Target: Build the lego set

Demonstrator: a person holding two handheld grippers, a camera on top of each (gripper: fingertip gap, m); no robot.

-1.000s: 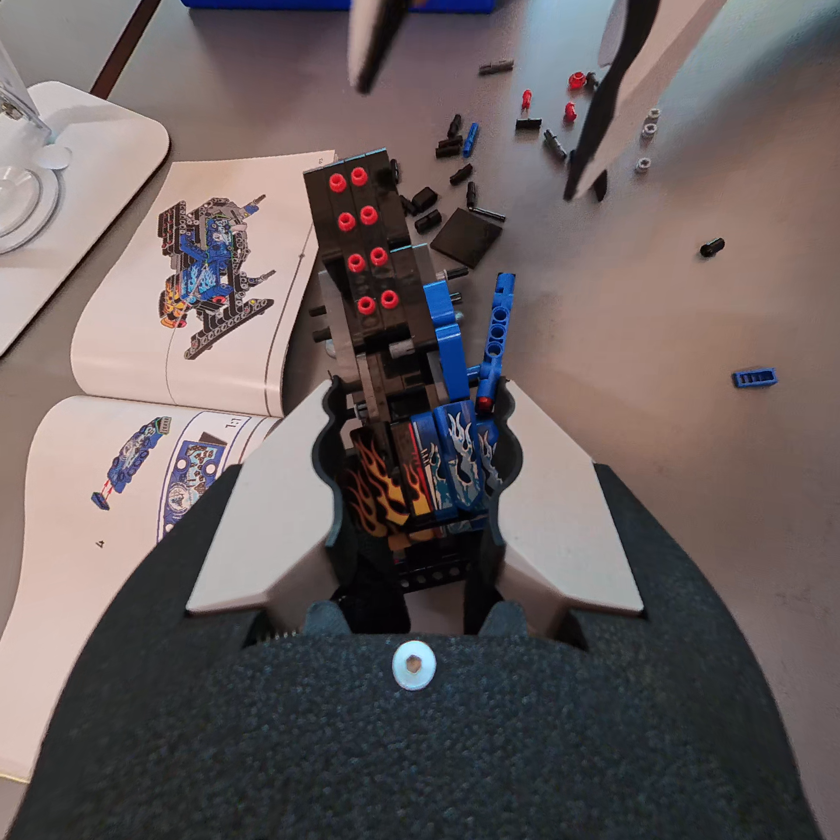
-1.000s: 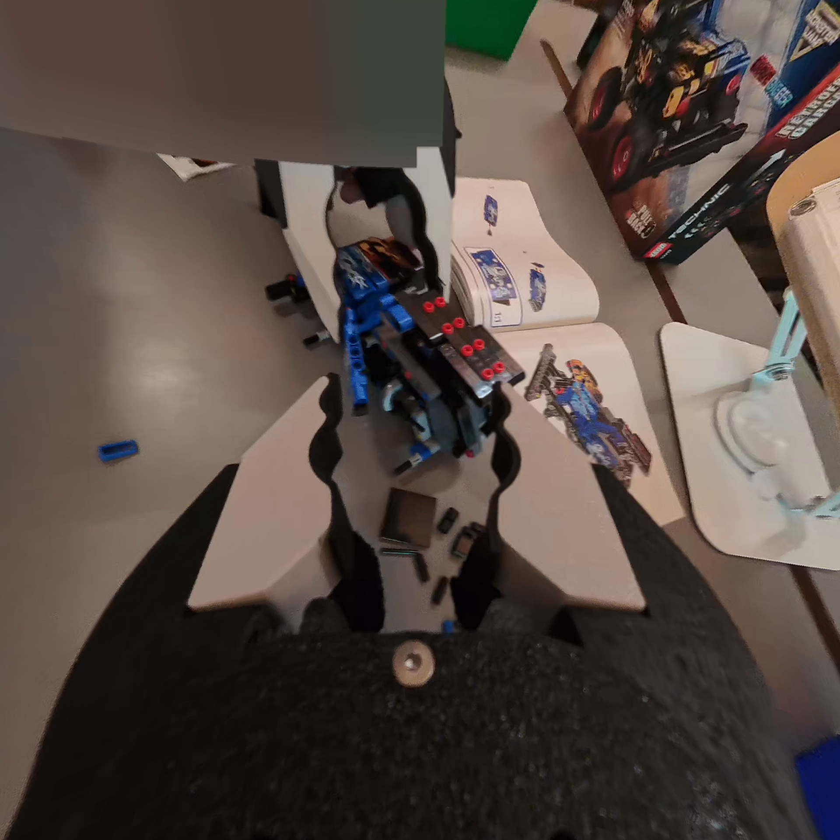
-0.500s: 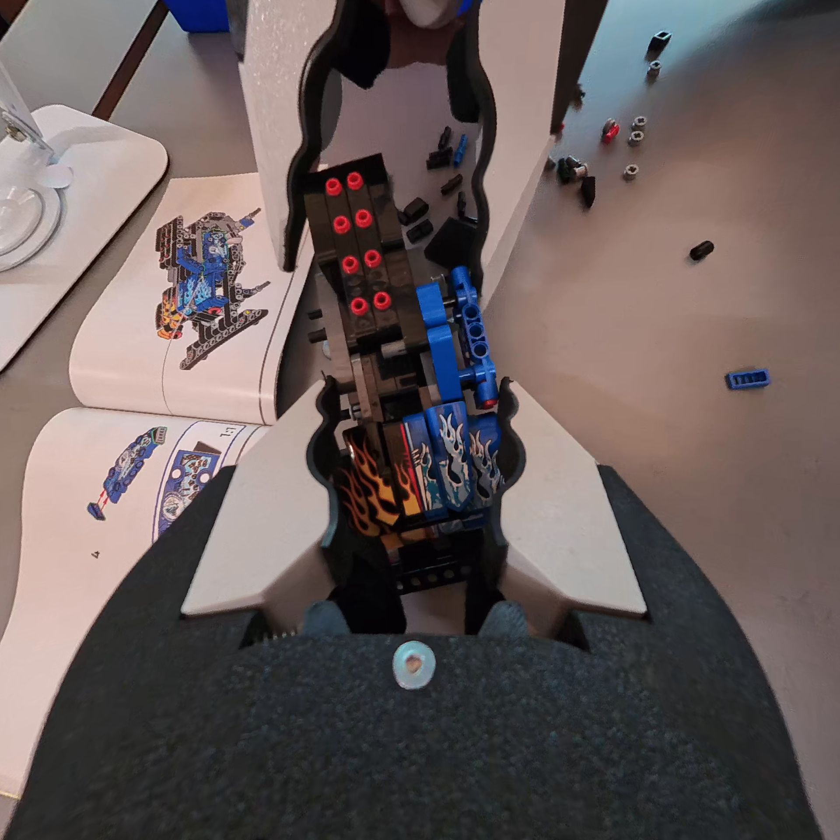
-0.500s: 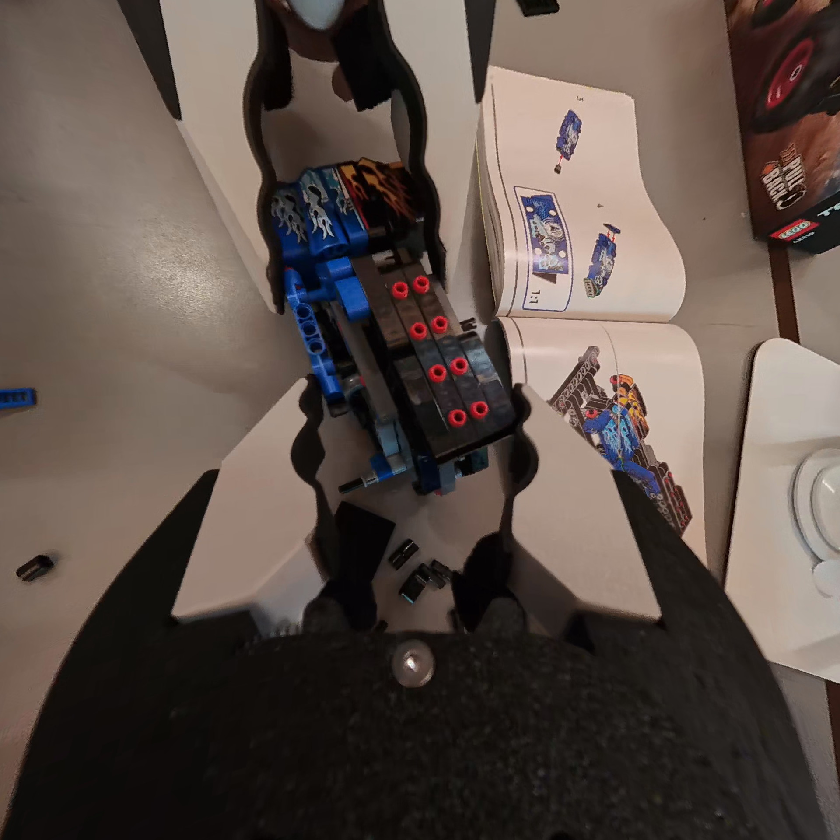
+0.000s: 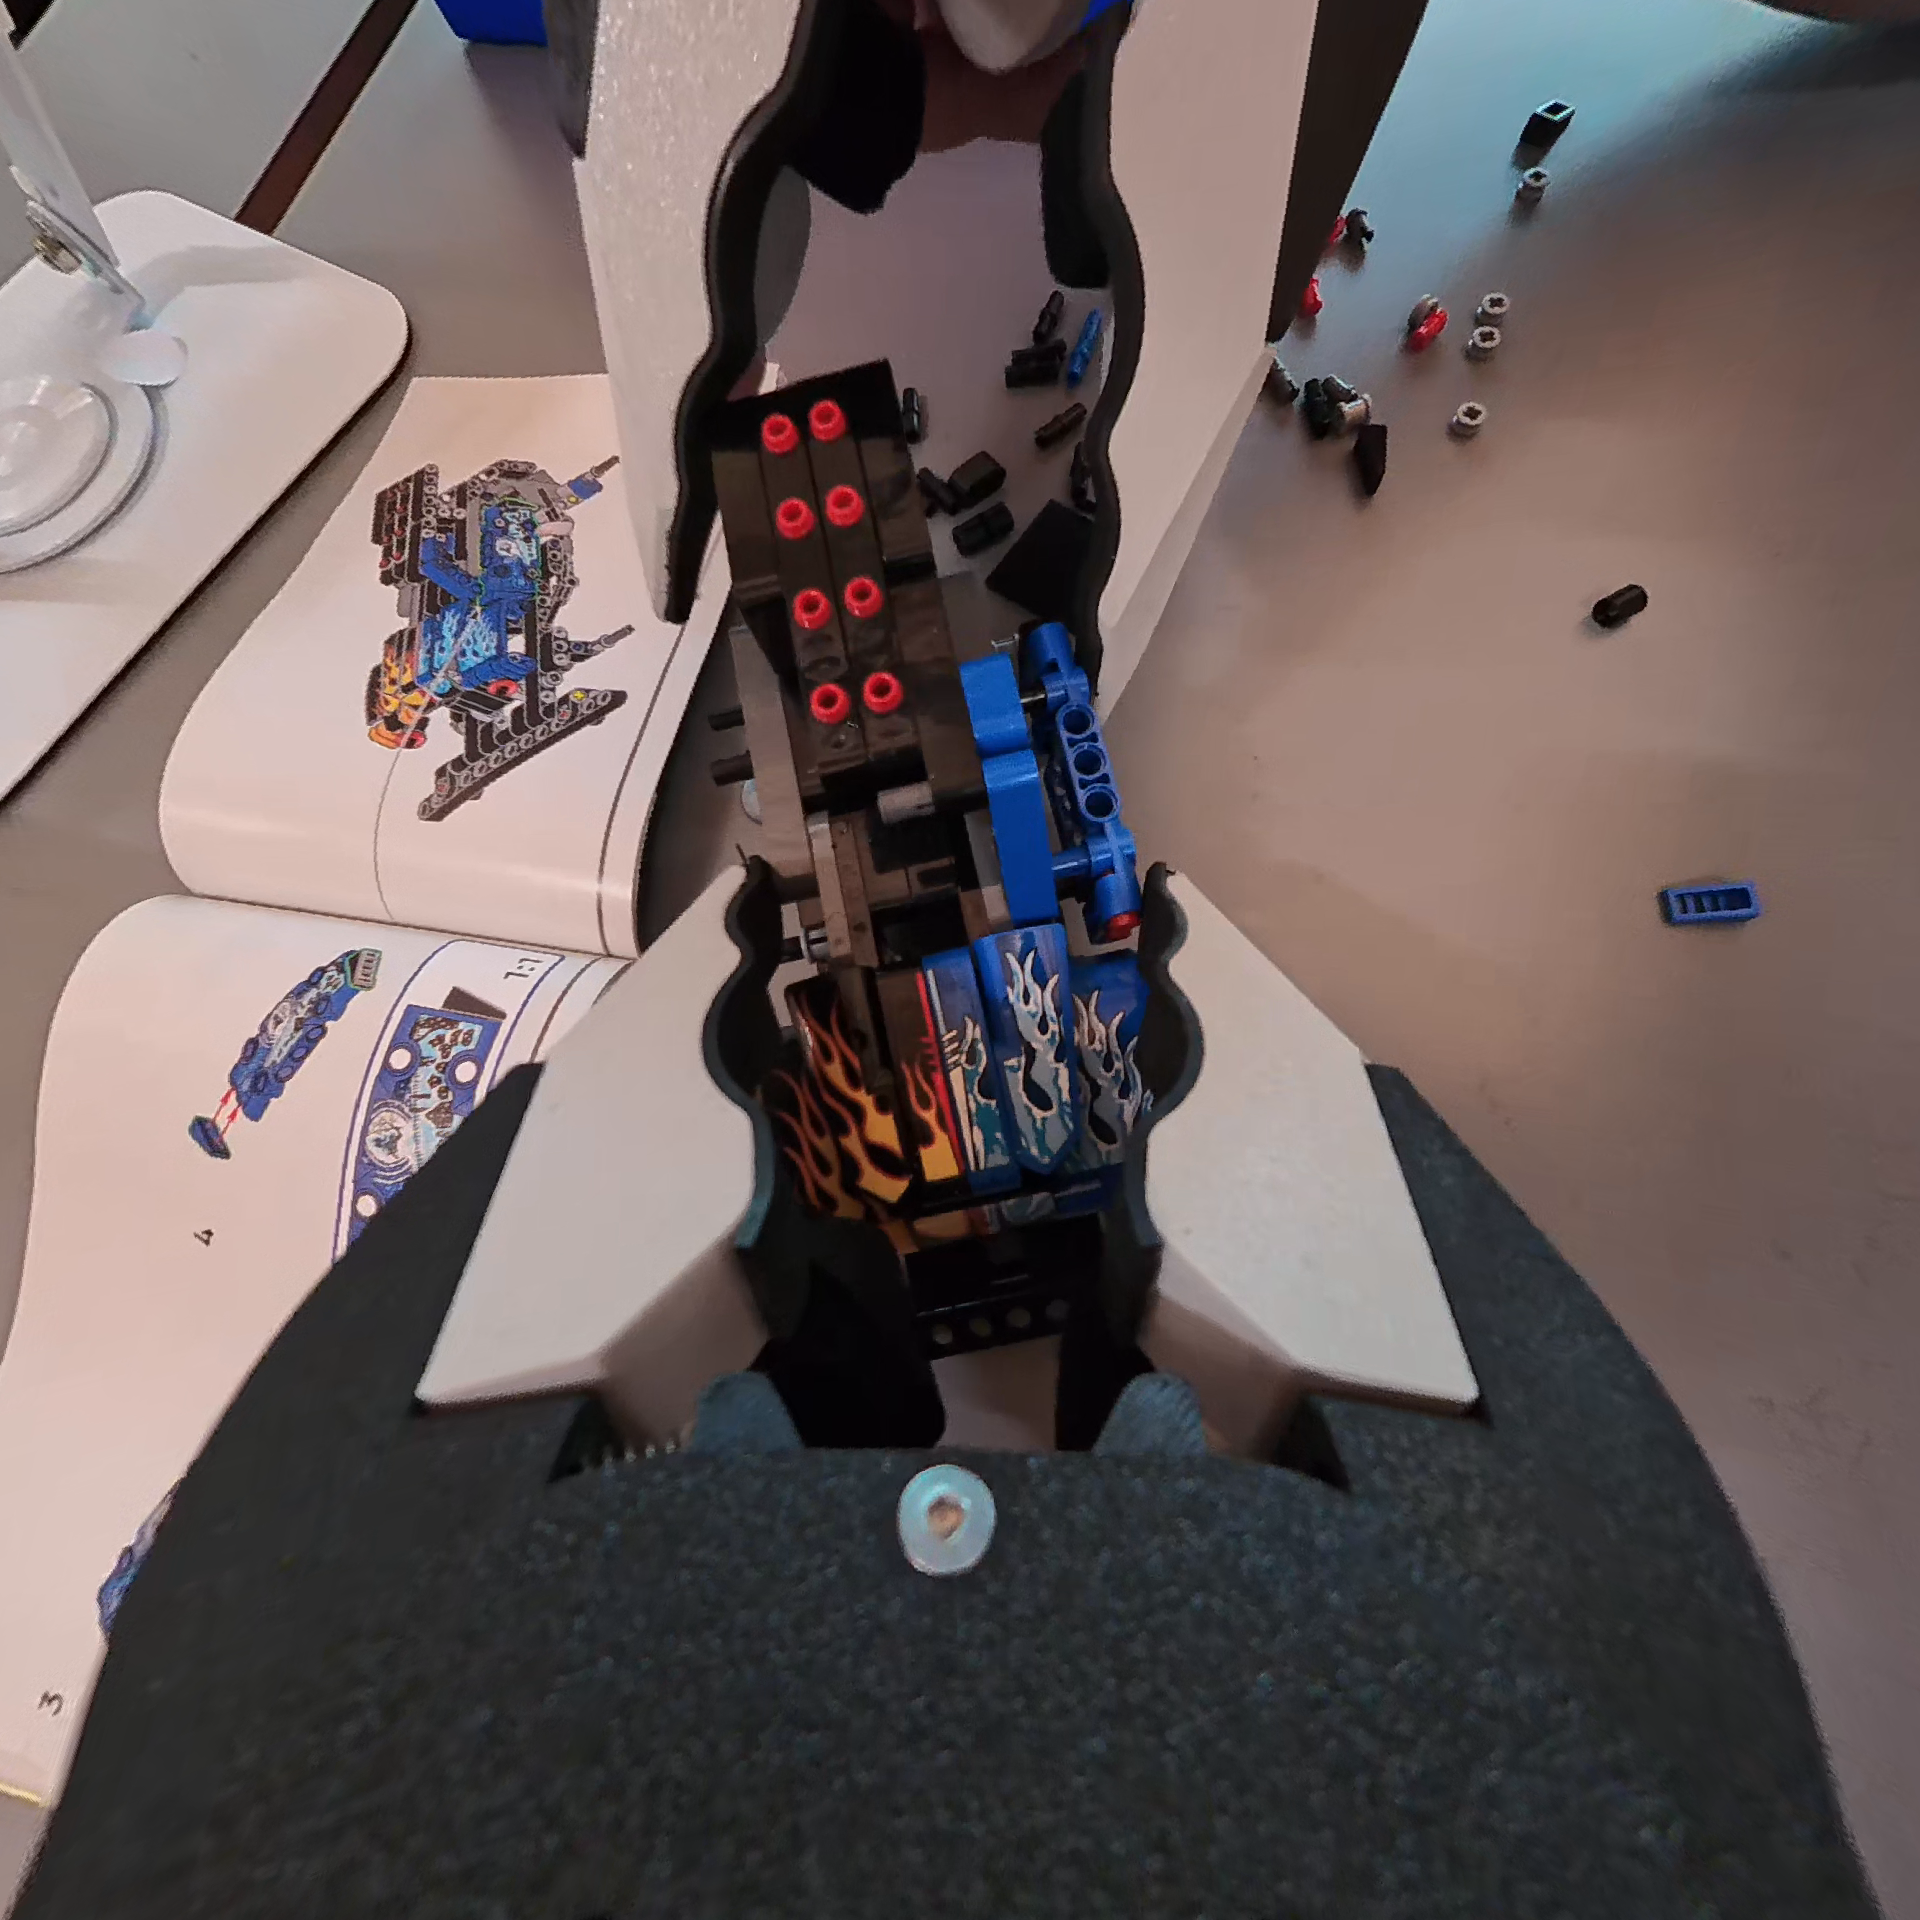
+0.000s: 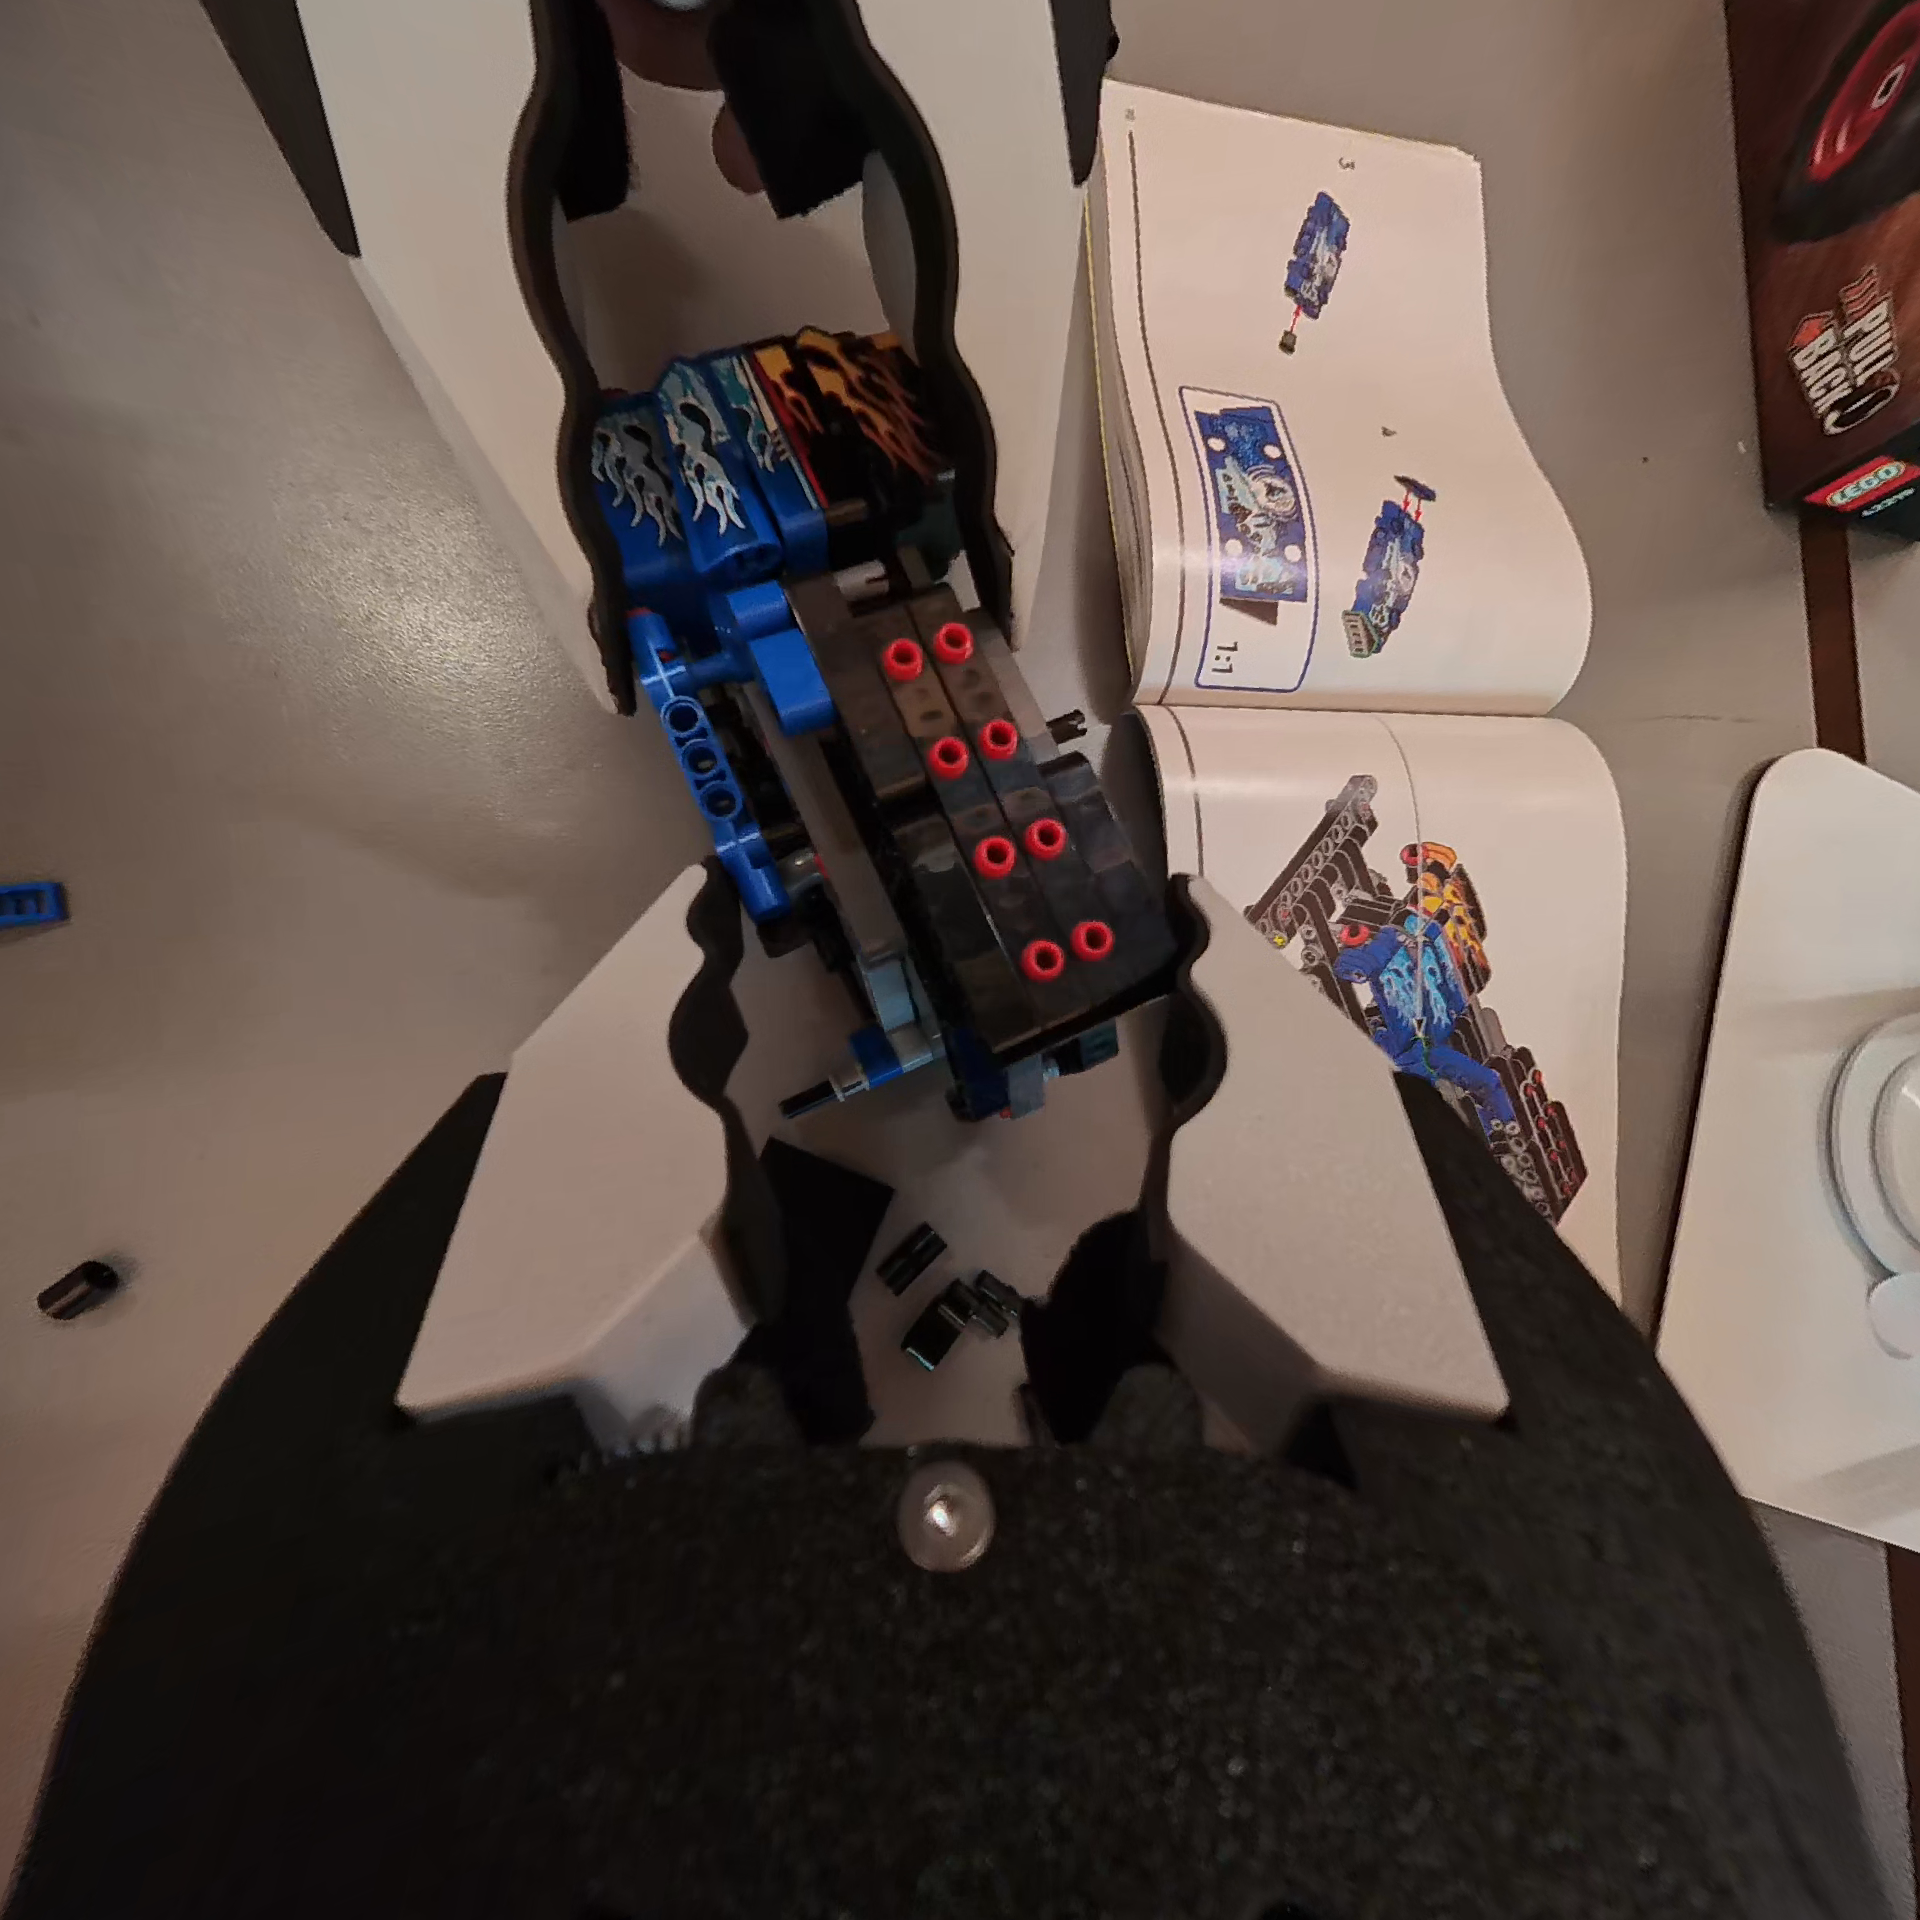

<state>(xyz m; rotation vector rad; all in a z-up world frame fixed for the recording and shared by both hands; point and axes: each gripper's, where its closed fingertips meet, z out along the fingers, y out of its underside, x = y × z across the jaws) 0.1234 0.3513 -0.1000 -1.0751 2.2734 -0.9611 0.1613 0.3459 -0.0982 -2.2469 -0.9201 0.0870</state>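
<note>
Two grippers face each other over the grey table (image 5: 1455, 790), with the partly built lego model (image 5: 883, 748) between them. Nearest in the left wrist view, the left gripper (image 5: 951, 914) is clamped on the model's flame-printed end, its fingers pressed against the orange-flamed side and the blue-flamed side. From there the model reaches forward, a black deck with eight red pins on top and a blue beam (image 5: 1081, 769) along its right flank. The far end of the black deck lies between the fingers of the right gripper (image 5: 883, 613), which stand spread wide; its one finger (image 6: 1184, 935) touches or nearly touches the deck's corner, while the other stands clear of the model, so it grips nothing. Left of the model an open instruction booklet (image 5: 312, 810) lies flat. Beyond the right gripper, small black, red and grey loose parts (image 5: 1351, 405) are scattered on the table, and a small blue grille piece (image 5: 1709, 902) lies apart to the right.
</note>
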